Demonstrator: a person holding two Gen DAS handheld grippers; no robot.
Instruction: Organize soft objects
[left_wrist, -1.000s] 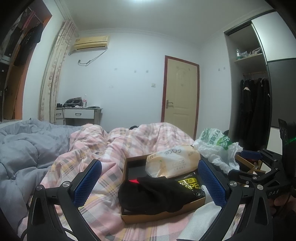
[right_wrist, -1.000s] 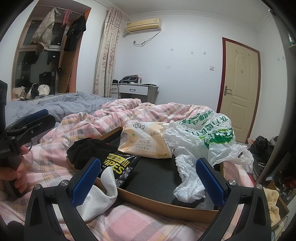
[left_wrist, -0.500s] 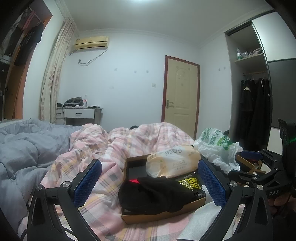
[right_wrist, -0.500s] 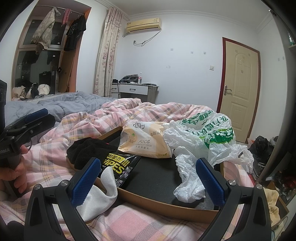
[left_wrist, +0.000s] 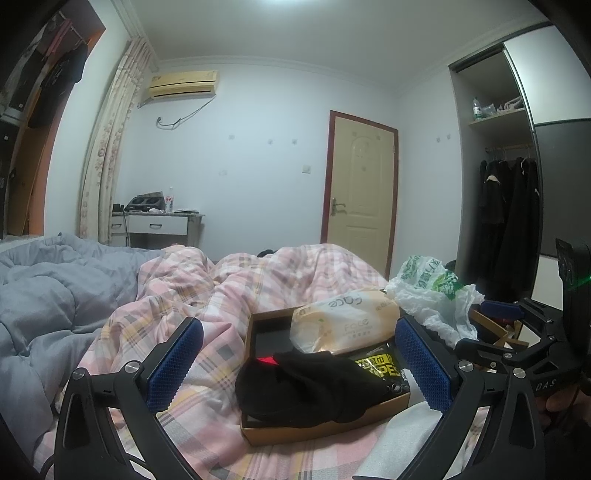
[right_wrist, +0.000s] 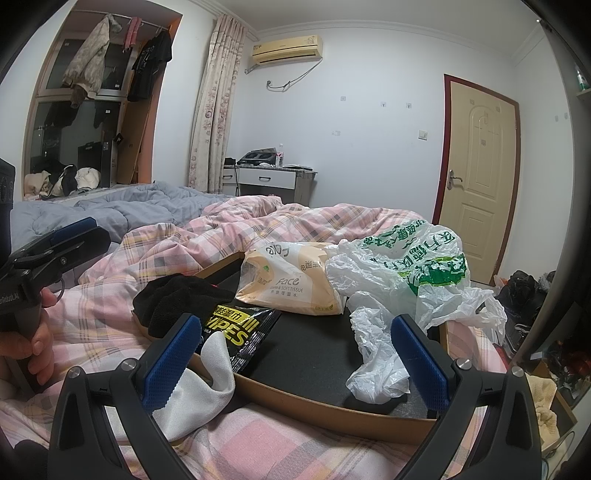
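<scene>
A shallow cardboard box (left_wrist: 325, 432) (right_wrist: 332, 402) with a black floor lies on the pink plaid bed. In it are a black cloth (left_wrist: 310, 387) (right_wrist: 173, 295), a black wipes pack (left_wrist: 376, 363) (right_wrist: 236, 332), a beige tissue pack (left_wrist: 343, 325) (right_wrist: 291, 284) and a white-green plastic bag (left_wrist: 428, 288) (right_wrist: 402, 280). A white sock (right_wrist: 199, 391) (left_wrist: 399, 439) hangs over the box's near edge. My left gripper (left_wrist: 299, 365) is open and empty above the box's left end. My right gripper (right_wrist: 291, 363) is open and empty over the box's near edge.
A pink plaid quilt (left_wrist: 221, 295) covers the bed, with a grey duvet (left_wrist: 44, 306) to the left. A desk (left_wrist: 159, 225) and a door (left_wrist: 362, 184) stand at the far wall. A wardrobe with dark clothes (left_wrist: 509, 221) is on the right.
</scene>
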